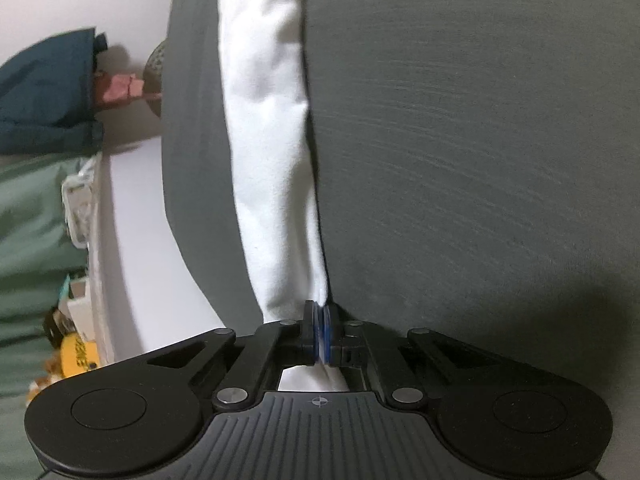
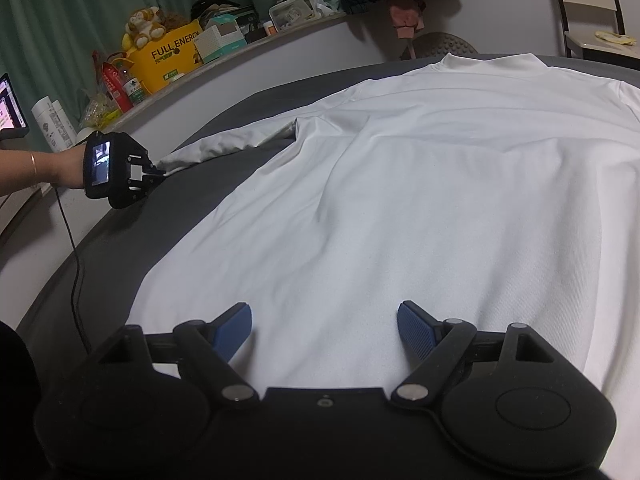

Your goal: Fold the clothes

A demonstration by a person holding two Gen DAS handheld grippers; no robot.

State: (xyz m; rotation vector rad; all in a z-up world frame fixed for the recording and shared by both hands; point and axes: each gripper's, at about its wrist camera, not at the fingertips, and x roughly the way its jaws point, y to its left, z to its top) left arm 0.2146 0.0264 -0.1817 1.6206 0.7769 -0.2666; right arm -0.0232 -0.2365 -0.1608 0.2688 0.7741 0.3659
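At the far left of the right wrist view a forearm with a thin bracelet (image 2: 33, 163) is seen reaching in over the grey bed (image 2: 120, 240), and the left gripper (image 2: 162, 174) is held low at the bed's edge. Its jaws are pressed together on the cuff of the sleeve (image 2: 228, 142); in the left wrist view the blue pads (image 1: 322, 330) are seen closed with white fabric pinched between them. The sleeve is stretched out from the cuff toward the shoulder, its long axis running up and to the right into the body of the white shirt (image 2: 420, 200). The shirt is spread flat on the bed, collar (image 2: 488, 58) at the far end and hem nearest the right wrist camera.

Further right, the right gripper (image 2: 324, 322) is held just above the hem area with its jaws spread wide and nothing between them; whether the pads touch the cloth cannot be told.

The coming move is judged to turn on the sleeve: it lies to the left of the shirt's body, so it would have to be carried rightward across the chest. The left gripper is the nearer one and already has hold of it. A cluttered ledge (image 2: 256, 46) and green curtain (image 2: 60, 12) are seen behind.
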